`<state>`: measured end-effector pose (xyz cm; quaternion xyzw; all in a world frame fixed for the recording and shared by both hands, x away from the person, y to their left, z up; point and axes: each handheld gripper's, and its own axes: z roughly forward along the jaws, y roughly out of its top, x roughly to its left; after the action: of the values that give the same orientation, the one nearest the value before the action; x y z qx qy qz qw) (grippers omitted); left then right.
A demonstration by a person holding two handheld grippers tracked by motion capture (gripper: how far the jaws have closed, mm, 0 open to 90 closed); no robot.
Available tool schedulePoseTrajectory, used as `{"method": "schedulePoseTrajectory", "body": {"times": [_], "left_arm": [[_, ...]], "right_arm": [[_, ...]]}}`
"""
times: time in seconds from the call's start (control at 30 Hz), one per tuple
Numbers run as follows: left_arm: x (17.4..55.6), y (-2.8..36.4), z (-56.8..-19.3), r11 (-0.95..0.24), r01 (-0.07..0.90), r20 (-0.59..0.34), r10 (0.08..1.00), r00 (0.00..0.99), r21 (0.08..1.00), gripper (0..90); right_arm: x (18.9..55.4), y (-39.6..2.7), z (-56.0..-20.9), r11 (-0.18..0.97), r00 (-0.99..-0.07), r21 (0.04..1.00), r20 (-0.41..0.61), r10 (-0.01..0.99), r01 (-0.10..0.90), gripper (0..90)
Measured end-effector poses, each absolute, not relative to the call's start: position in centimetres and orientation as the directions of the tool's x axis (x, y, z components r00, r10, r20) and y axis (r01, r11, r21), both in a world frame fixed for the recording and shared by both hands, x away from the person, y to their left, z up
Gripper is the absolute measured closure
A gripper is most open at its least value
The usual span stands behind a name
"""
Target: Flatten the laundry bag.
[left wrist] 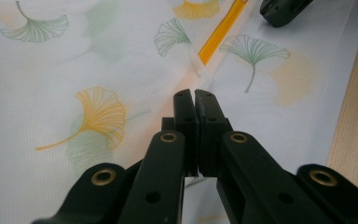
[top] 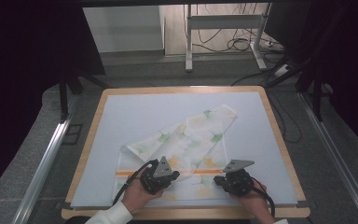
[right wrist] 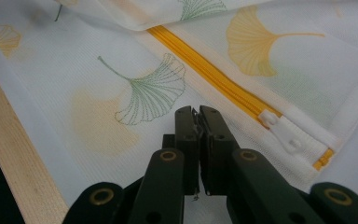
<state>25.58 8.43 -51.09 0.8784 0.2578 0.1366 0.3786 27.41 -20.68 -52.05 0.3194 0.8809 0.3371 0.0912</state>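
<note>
A white mesh bag (top: 191, 135) printed with green and orange ginkgo leaves lies partly folded on the mat, with an orange zipper (top: 200, 171) running across its near part. My left gripper (top: 177, 174) rests on the bag at its left and points right along the zipper (left wrist: 216, 37); its jaws (left wrist: 195, 95) are shut with nothing between them. My right gripper (top: 216, 178) faces it from the right, over the bag's near corner. Its jaws (right wrist: 196, 112) are pressed together just short of the zipper (right wrist: 205, 70) and the white slider (right wrist: 279, 126), holding nothing.
The bag lies on a pale mat (top: 135, 116) on a wood-edged table (top: 279, 140). The right gripper's body (left wrist: 282, 9) shows at the top of the left gripper view. The table's near edge (right wrist: 9, 154) runs close to the right gripper. Desk legs and cables stand beyond the table.
</note>
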Motion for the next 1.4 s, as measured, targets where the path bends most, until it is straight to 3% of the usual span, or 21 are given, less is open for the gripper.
{"method": "schedulePoseTrajectory", "body": {"times": [0.8,0.87,0.97,1.13,1.23,1.27,1.3,1.4], "left_arm": [[25.7,7.1,-53.1,-0.632,0.366,0.042,0.534,0.844,0.684,83.0],[25.7,7.1,-53.1,-0.628,0.370,0.033,0.534,0.845,0.684,79.7],[25.7,7.2,-53.2,-0.620,0.382,0.020,0.540,0.841,0.686,67.0],[25.3,7.2,-53.2,-0.618,0.379,-0.001,0.522,0.853,0.689,62.3],[24.9,6.9,-53.2,-0.632,0.363,-0.002,0.496,0.868,0.685,65.2],[24.9,6.8,-53.1,-0.644,0.352,0.005,0.483,0.875,0.679,69.1],[24.7,6.7,-53.1,-0.651,0.346,0.000,0.469,0.883,0.676,78.6],[24.6,6.6,-53.1,-0.657,0.339,0.007,0.464,0.886,0.673,82.8]], "right_arm": [[27.4,-20.7,-52.1,0.569,-0.783,0.654,0.057,0.620,0.499,84.1],[27.4,-20.7,-52.1,0.569,-0.783,0.654,0.058,0.620,0.499,83.9],[27.4,-20.7,-52.1,0.569,-0.783,0.654,0.058,0.620,0.499,83.5],[27.4,-20.7,-52.1,0.569,-0.783,0.654,0.058,0.619,0.499,83.4],[27.4,-20.7,-52.1,0.569,-0.783,0.654,0.059,0.619,0.499,83.4],[27.4,-20.7,-52.1,0.569,-0.783,0.654,0.059,0.619,0.499,83.4],[27.4,-20.7,-52.1,0.569,-0.783,0.654,0.059,0.619,0.499,83.1],[27.4,-20.7,-52.1,0.569,-0.783,0.654,0.059,0.619,0.499,82.8]]}}
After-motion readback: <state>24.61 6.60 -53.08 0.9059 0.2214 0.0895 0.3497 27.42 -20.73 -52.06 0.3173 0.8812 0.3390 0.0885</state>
